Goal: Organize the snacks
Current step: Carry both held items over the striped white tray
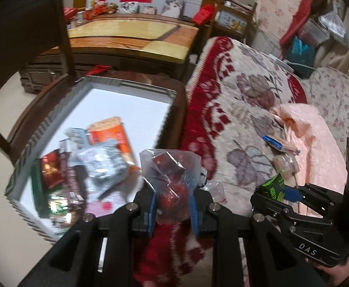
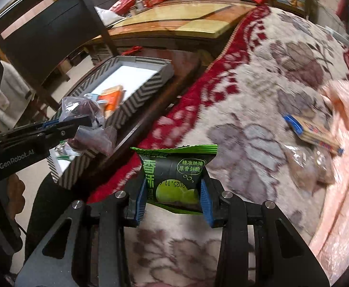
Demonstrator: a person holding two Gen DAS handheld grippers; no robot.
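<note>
Two grips: left hand-held gripper (image 1: 172, 198) pinches clear bag (image 1: 172, 169); right hand-held gripper (image 2: 174, 198) clamps green packet (image 2: 174, 174) (lettering legible only there).

Black grippers (image 2: 174, 198), blue pads (image 2: 141, 198), silver screws.

- Left gripper (image 1: 173, 205) had its blue pads clamped on a clear bag (image 1: 172, 167) of red snacks.
- Striped box (image 1: 126, 105) at left already held a pile of packets.
- Right gripper (image 1: 273, 192) gripped a green packet (image 1: 272, 187) over the floral blanket (image 1: 246, 91).
</note>
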